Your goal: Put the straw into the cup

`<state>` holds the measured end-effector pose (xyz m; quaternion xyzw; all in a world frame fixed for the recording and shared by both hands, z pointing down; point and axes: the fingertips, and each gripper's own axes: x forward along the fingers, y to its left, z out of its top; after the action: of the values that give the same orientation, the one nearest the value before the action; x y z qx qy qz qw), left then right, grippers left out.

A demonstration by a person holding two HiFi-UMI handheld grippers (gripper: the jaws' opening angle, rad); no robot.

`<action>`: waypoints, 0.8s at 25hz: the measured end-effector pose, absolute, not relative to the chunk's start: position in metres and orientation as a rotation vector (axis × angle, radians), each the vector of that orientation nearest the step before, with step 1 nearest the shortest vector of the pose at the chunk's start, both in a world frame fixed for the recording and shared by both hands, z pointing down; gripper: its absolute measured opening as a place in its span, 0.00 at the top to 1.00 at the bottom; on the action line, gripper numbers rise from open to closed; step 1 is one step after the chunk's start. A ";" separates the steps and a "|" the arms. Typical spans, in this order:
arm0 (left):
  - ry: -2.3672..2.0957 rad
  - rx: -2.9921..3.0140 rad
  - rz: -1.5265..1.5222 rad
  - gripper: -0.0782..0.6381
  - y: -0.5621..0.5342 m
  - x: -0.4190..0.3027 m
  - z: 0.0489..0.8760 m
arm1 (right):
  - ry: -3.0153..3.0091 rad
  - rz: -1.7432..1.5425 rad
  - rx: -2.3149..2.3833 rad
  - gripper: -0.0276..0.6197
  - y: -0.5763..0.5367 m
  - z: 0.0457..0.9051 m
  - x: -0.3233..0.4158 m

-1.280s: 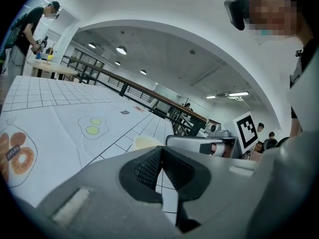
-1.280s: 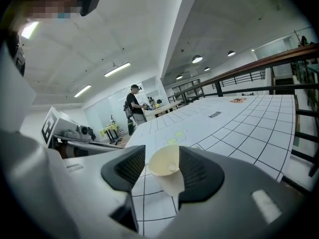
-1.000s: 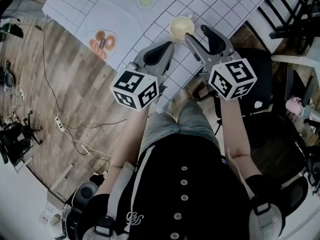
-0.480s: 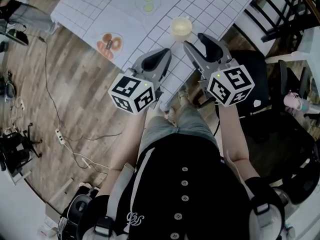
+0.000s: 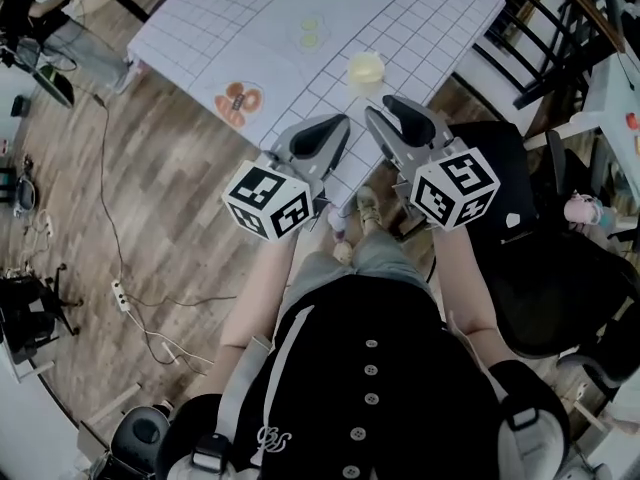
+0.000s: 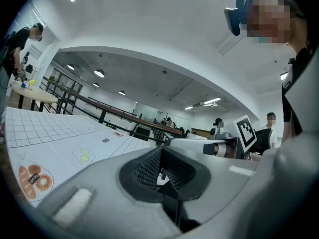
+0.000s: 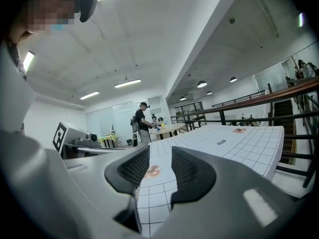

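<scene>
I stand in a wide hall with a white ceiling and a dark railing along one side. Below me a wooden floor runs to the left. A table covered in a white gridded cloth fills the top of the head view. A black chair stands to my right, and a thin cable trails over the boards to my left.

Both my arms reach forward over my knees toward the table's near edge. My left gripper and right gripper lie side by side, close but not touching. Each carries its marker cube behind the fingers.

In the left gripper view my ribbed pads meet at their tips, with nothing caught between them.

In the right gripper view my right pads stand apart. They have just been closing, yet they hold nothing, and through the gap I see only the gridded cloth.

The cup, pale yellow, stands upright on the cloth near the table's front edge. It is just ahead of my right fingers and clear of both grippers.

Left of the cup a donut print lies flat on the cloth, close to the same edge. The same print shows through the gap of my right jaws. Farther back sit two green circles, also printed on the cloth.
</scene>
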<state>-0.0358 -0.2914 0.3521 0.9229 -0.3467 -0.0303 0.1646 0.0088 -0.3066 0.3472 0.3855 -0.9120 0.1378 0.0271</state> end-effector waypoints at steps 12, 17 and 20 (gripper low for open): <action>-0.935 2.677 -0.148 0.89 -0.233 -0.035 0.333 | -2.864 0.402 1.237 0.94 -0.248 0.327 0.007; -0.909 2.654 -0.171 0.89 -0.214 -0.039 0.336 | -2.863 0.451 1.206 0.96 -0.224 0.338 0.001; -0.881 2.633 -0.166 0.89 -0.206 -0.035 0.342 | -2.861 0.472 1.174 0.96 -0.213 0.344 -0.002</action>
<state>-0.0353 -0.2056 0.3420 0.9313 -0.3116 -0.0587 0.1791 -0.0018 -0.2126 0.3438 0.3752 -0.9146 0.1507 0.0067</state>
